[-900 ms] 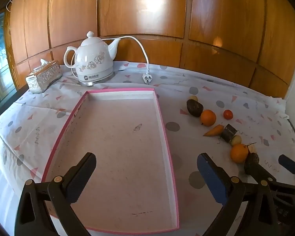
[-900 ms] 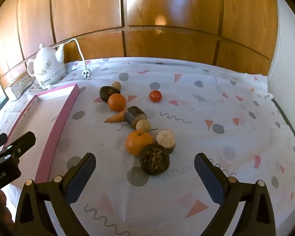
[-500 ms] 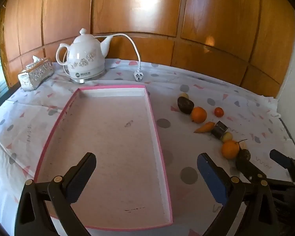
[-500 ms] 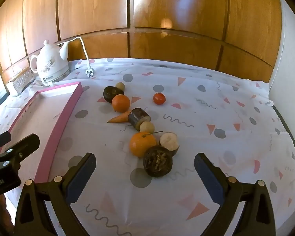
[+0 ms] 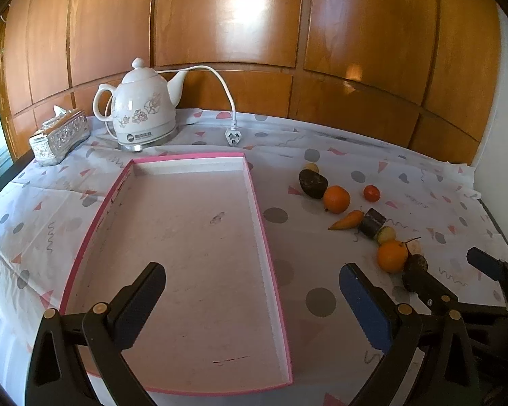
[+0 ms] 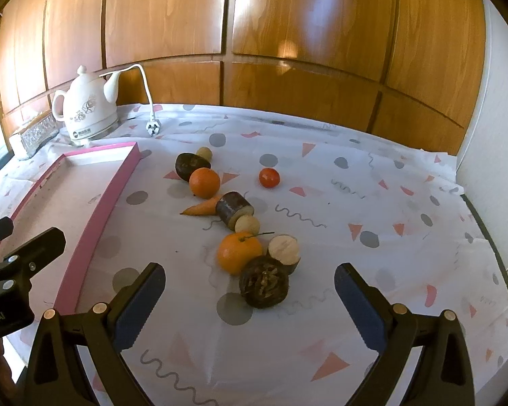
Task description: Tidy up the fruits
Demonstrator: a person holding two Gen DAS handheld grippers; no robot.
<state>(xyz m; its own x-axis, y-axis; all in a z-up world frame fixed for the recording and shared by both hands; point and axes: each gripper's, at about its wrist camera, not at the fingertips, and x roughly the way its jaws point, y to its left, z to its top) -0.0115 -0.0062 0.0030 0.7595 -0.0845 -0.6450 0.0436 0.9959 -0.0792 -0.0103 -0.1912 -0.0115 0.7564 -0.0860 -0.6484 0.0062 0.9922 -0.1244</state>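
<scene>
A shallow pink tray [image 5: 254, 182] lies on the patterned tablecloth; it also shows at the left of the right wrist view [image 6: 118, 176]. Fruits lie in a loose row to its right: a dark wrinkled fruit [image 6: 263, 282], an orange [image 6: 238, 252], a cut pale-faced piece [image 6: 284, 248], a dark cylinder [image 6: 234, 208], a carrot [image 6: 201, 208], a second orange [image 6: 204, 182], a small tomato [image 6: 269, 177]. My left gripper [image 5: 254, 308] is open and empty over the tray's near end. My right gripper [image 6: 250, 304] is open and empty, just in front of the dark wrinkled fruit.
A white kettle [image 5: 142, 108] with a cord and loose plug [image 5: 233, 135] stands at the back left. A silver tissue box [image 5: 59, 135] sits beside it. Wood panelling runs behind the table. A white wall [image 6: 491, 135] borders the table's right side.
Both grippers have drawn back and risen slightly, so the tray and fruits sit a little farther off. Both stay open and empty. No fruit has moved.
</scene>
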